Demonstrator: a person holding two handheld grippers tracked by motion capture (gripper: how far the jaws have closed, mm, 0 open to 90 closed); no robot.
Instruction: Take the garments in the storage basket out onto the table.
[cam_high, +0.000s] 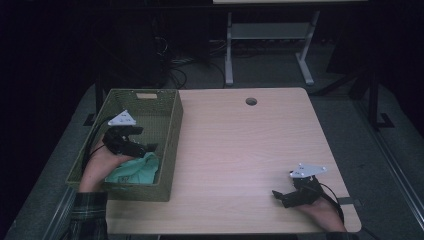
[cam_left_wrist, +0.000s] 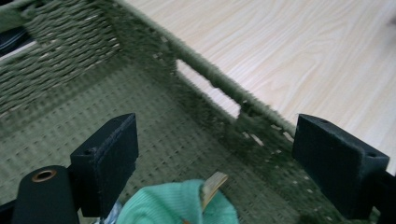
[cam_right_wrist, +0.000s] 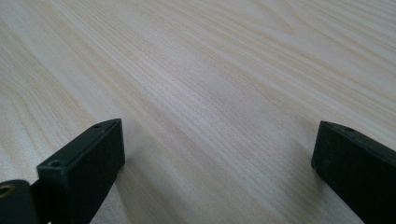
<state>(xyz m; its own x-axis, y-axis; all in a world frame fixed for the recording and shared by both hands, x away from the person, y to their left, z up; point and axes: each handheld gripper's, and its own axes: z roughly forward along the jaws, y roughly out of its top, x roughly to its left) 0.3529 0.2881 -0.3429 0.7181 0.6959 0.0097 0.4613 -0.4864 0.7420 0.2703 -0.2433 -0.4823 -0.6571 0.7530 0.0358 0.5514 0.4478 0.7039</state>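
From the high view, a green woven basket (cam_high: 170, 145) sat on the left part of a pale wooden tabletop (cam_high: 240, 150). A mint-green cloth (cam_high: 137, 170) lay inside the basket at its near end. The left gripper (cam_high: 145, 145) hung over the basket just above the cloth, and the right gripper (cam_high: 280, 196) rested on the tabletop well to the right of the basket. Beyond the tabletop, the room was dark, with cables on the floor and a white table frame.

In the left gripper view, the jaws stood wide apart and held nothing. The cloth (cam_left_wrist: 180, 205) lay between them on the basket (cam_left_wrist: 205, 74) floor, with a small tan tag poking out.

In the right gripper view, the jaws were wide open over bare tabletop (cam_right_wrist: 210, 84), gripping nothing.

The cloth appeared to be already placed in the basket; the likely next move was lifting the left gripper out past the basket's rim.
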